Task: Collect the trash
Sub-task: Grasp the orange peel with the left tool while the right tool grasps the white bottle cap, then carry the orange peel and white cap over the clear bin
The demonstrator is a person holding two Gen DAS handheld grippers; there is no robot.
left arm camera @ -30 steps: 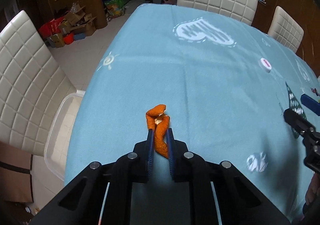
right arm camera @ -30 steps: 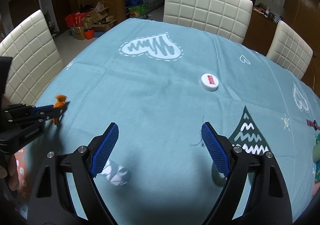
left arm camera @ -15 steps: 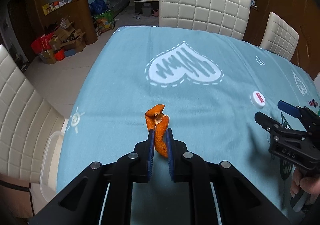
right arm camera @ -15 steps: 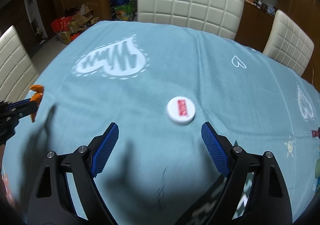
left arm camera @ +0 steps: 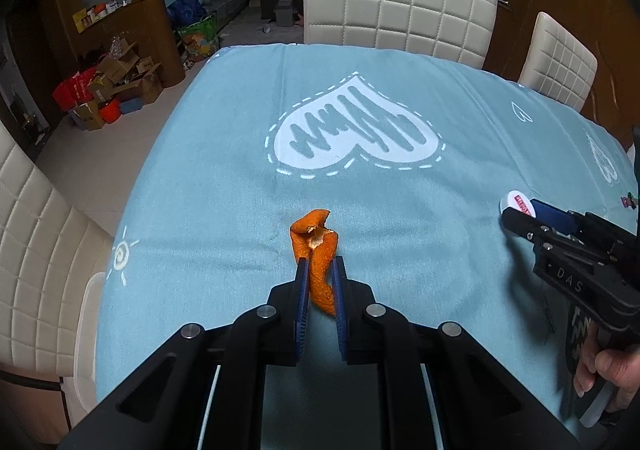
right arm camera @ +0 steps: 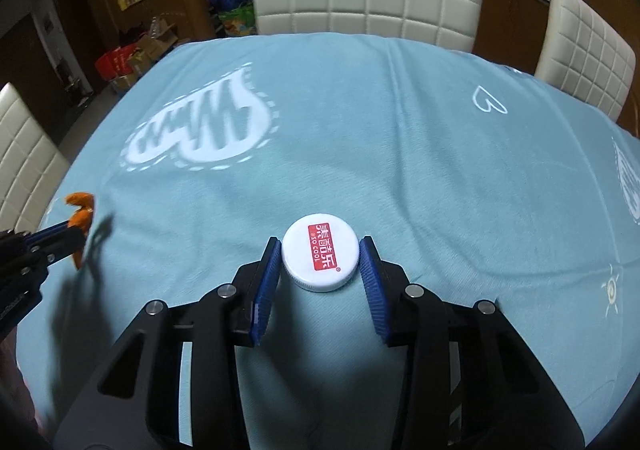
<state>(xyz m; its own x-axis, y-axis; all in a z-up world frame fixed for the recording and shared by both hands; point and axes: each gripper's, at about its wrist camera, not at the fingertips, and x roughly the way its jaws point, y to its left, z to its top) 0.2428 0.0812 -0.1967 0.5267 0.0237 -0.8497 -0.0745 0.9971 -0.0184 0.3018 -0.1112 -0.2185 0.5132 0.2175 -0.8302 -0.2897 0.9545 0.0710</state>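
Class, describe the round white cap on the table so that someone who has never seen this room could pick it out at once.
Start at the light blue tablecloth with white heart drawings. Near its front edge, between the blue pads of the right gripper, lies a flat round white plastic bottle cap. Its red label with white characters sets it apart from the curled orange peel at the left.

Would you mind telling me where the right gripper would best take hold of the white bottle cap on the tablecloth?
Grip the white bottle cap across its ribbed side wall, coming down from above with one pad on each side. It lies flat, label up, so only its rim offers opposing faces. The right gripper already straddles it, its jaws having just been closing; the right pad still shows a small gap.
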